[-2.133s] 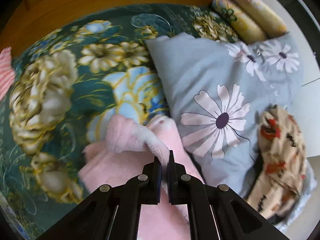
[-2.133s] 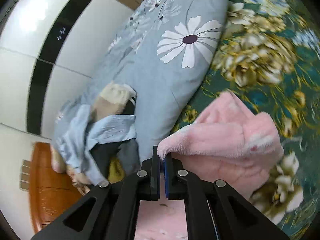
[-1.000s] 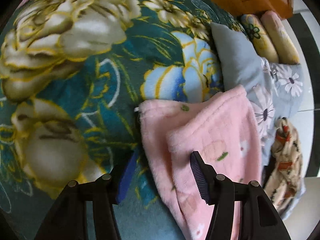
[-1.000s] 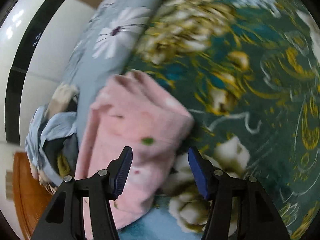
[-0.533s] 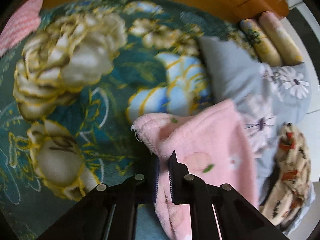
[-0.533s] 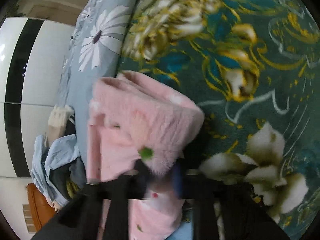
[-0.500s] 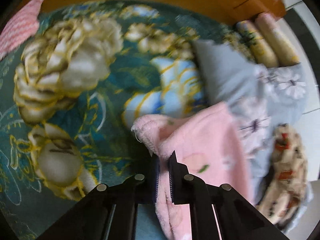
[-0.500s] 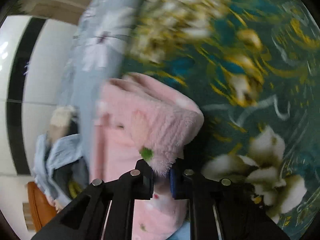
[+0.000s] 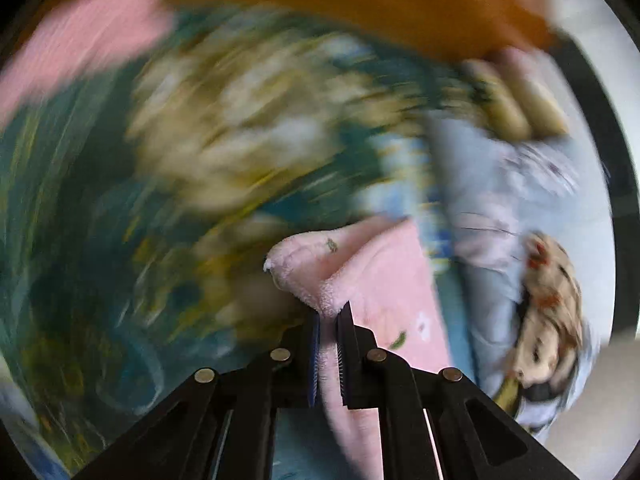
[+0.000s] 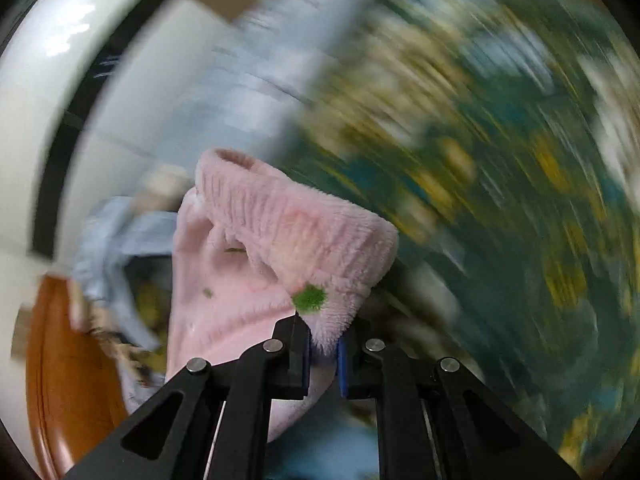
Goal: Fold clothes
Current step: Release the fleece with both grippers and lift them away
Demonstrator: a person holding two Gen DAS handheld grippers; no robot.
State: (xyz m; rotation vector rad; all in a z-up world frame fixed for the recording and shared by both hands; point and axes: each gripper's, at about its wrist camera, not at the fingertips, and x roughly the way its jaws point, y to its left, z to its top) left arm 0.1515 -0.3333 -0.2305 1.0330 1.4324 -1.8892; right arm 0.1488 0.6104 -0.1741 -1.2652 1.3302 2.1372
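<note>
A fluffy pink garment with small green and white motifs hangs lifted over the green floral bedspread. My left gripper is shut on one folded corner of it. In the right wrist view the same pink garment shows a ribbed cuff edge, and my right gripper is shut on its fuzzy corner beside a green spot. Both views are smeared by motion, so the cloth below the fingers is hard to read.
A grey-blue daisy pillow lies along the bed's edge with a heap of other clothes beyond it. Another pink cloth sits at the far left by the wooden headboard. A white wardrobe stands behind.
Both grippers closed on corners of the pink garment, which lay flat a second ago, and have lifted and swung it across the bed. The background has blurred with the motion.
</note>
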